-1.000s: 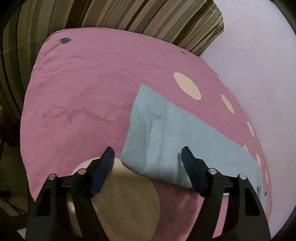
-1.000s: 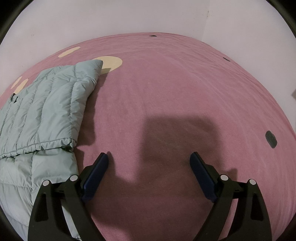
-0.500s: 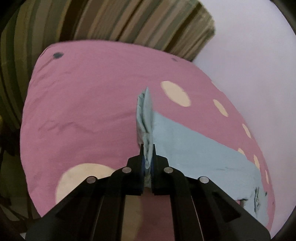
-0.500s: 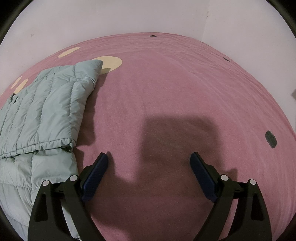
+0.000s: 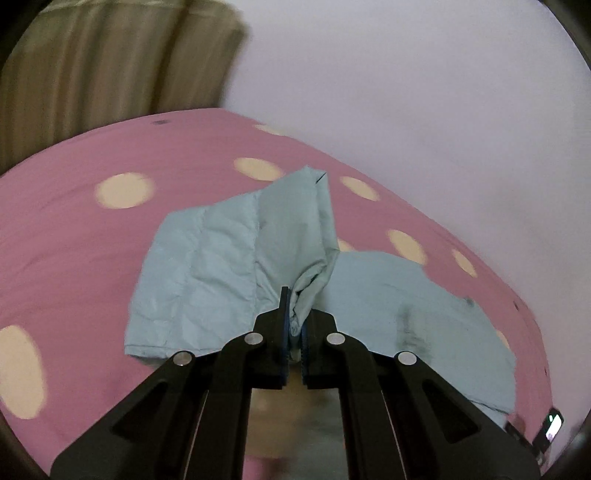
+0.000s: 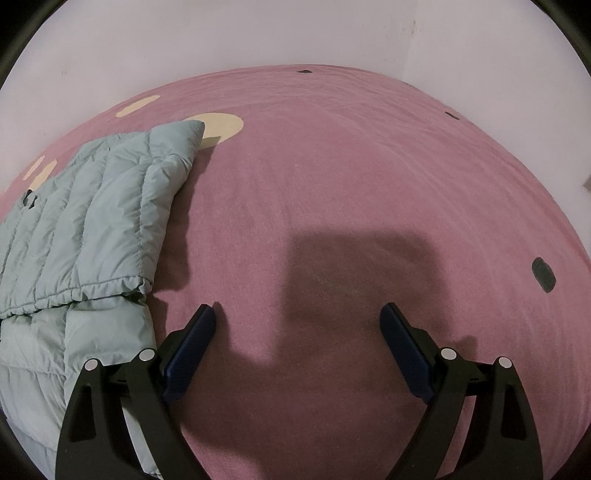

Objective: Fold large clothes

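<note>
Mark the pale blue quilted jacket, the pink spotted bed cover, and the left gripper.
pale blue quilted jacket [image 6: 96, 221], right wrist view, quilted upper panel.
pink spotted bed cover [image 6: 351, 177], right wrist view, bare middle.
left gripper [image 5: 294, 328], left wrist view, between fingers pinching jacket fabric.

A bedroom in a home, by the look of it. Spread under and ahead of both sets of jaws, a pink bedsheet [image 6: 332, 192] with cream dots [image 5: 123, 190], running up to plain pale walls [image 6: 258, 33] that meet in a corner beyond the right jaws. Beyond the left jaws, up and to the left, a blurred striped curtain or bedding [image 5: 110, 62]; cannot tell which.
</note>
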